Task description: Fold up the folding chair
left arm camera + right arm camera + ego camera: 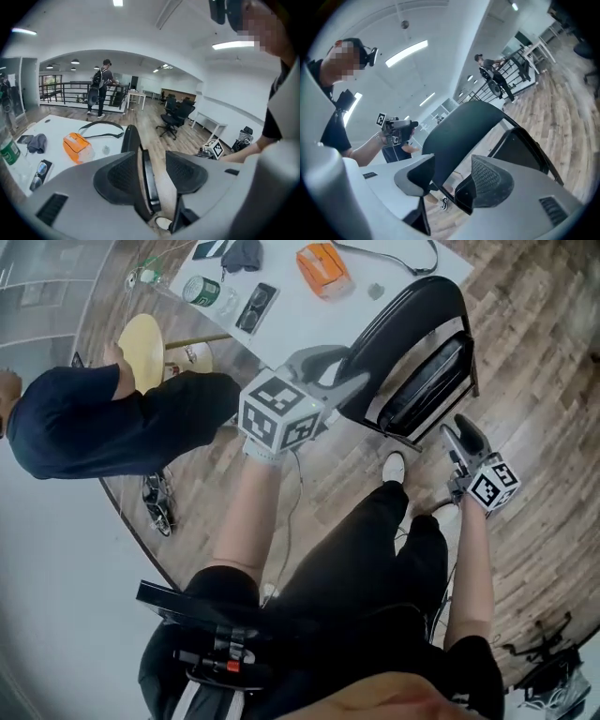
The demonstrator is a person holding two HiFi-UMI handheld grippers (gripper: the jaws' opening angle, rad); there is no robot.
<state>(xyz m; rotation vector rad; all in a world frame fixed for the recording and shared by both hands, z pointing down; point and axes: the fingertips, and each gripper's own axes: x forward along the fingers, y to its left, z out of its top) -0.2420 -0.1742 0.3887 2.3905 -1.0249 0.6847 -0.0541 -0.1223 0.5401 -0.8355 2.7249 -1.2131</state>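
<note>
Head view: the folding chair (403,329) is seen closed up, stood on the wooden floor (534,352) against the white table (309,315)
The left gripper (154,172) is held with jaws apart, the chair's edge framed between them, not clamped; the right gripper (452,178) is likewise held open, the backrest seen between its pads
</note>
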